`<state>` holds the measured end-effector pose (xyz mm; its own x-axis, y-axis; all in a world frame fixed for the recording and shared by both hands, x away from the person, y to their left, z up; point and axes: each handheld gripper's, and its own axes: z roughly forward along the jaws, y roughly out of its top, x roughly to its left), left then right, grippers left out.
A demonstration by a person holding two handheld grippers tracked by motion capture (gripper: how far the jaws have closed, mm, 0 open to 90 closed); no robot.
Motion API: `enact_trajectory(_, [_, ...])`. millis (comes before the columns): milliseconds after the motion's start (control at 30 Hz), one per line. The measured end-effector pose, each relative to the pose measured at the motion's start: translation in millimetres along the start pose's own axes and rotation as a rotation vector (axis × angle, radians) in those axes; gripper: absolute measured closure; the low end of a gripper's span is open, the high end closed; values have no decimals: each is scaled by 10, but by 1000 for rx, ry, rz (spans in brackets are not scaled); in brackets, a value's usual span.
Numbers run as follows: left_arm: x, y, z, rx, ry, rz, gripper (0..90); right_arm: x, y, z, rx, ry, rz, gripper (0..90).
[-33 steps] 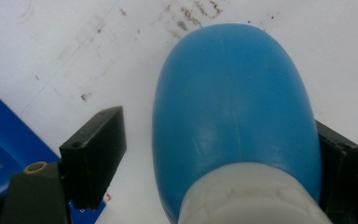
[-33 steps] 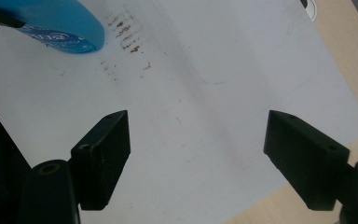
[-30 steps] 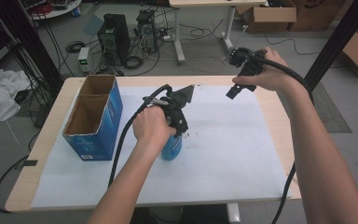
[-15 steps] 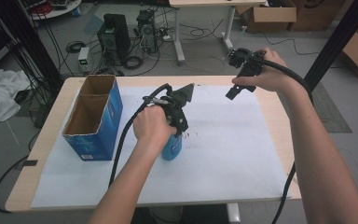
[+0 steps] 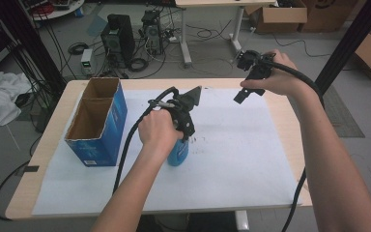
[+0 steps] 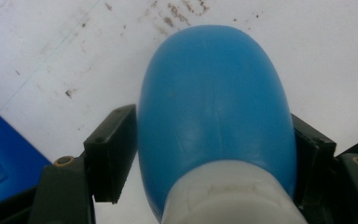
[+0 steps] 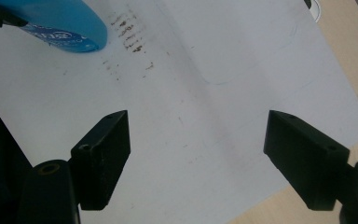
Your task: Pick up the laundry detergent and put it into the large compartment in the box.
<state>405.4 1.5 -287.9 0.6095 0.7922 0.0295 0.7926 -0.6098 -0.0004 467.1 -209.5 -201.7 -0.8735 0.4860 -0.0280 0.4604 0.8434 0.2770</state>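
Nothing had shifted noticeably since the earlier frames: both hands and the bottle kept their places. At this moment the left gripper [image 5: 182, 137] was clamped on the blue bottle [image 5: 178, 153], which stood upright on the white paper sheet [image 5: 232, 159] near the middle of the table [image 5: 280, 104], a little toward its left edge. In the left gripper view the black jaws pressed against either side of the bottle's [image 6: 214, 112] rounded blue body, just above its white cap [image 6: 230, 198], with the speckled paper [image 6: 74, 46] behind it. The person's left hand [image 5: 157, 133] wrapped the gripper from above. The right gripper [image 5: 241, 94] hung raised over the far right part of the table, held by the right hand [image 5: 275, 77], well apart from the bottle. In the right gripper view its jaws stood wide apart with nothing between them, above bare paper [image 7: 205, 116] and a strip of the table's wooden edge [image 7: 354, 51]; the bottle's [image 7: 60, 23] blue base showed at the upper left. An open blue cardboard box [image 5: 96, 121] with two compartments stood near the table's left edge, well apart from the bottle.
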Motion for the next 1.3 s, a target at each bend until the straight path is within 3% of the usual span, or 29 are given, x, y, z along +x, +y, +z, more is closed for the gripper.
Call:
enact_trajectory(567, [-10,5,-12,22,-8,1,367,1,-10,12,-4,4,-3,232])
enact_trajectory(633, [-12,6,-12,24,-7,8,368,1,-11,11,-7,3,-4,233])
enact_trajectory(800, [-40,4,-16,21,3,68,374,-7,-19,13,-8,4,-3,236])
enact_trajectory(933, [-37,1,-27,21,8,82,375,-4,-20,14,-5,4,-2,237])
enact_trajectory(1033, [-14,-18,-97,21,20,108,375,-9,-18,4,-13,3,-5,240])
enact_trajectory(1300, [82,-79,-331,10,14,112,376,-15,-18,11,-7,3,-4,238])
